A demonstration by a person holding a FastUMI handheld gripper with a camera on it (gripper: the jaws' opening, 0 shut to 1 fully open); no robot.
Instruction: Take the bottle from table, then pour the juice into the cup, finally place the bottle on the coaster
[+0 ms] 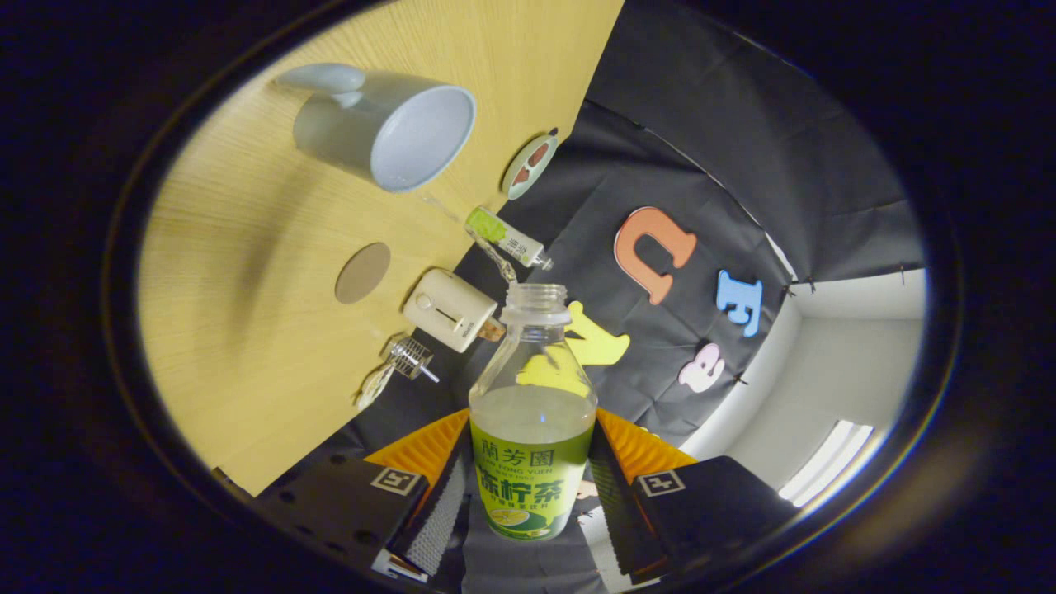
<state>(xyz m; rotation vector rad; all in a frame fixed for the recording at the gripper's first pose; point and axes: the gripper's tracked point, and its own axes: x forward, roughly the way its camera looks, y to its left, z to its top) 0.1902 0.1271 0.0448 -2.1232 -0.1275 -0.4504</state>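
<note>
Gripper view showed the gripper (532, 487) clamped on the bottle (532, 412), both fingers pressing its labelled sides, lifted clear of the table (239, 346). Its cap was off and pale juice filled the clear plastic to about half. Pouring into the glossy, empty white cup (388, 124) seemingly remained, as did setting down on the flat round brown coaster (363, 272) near the table's edge.
</note>
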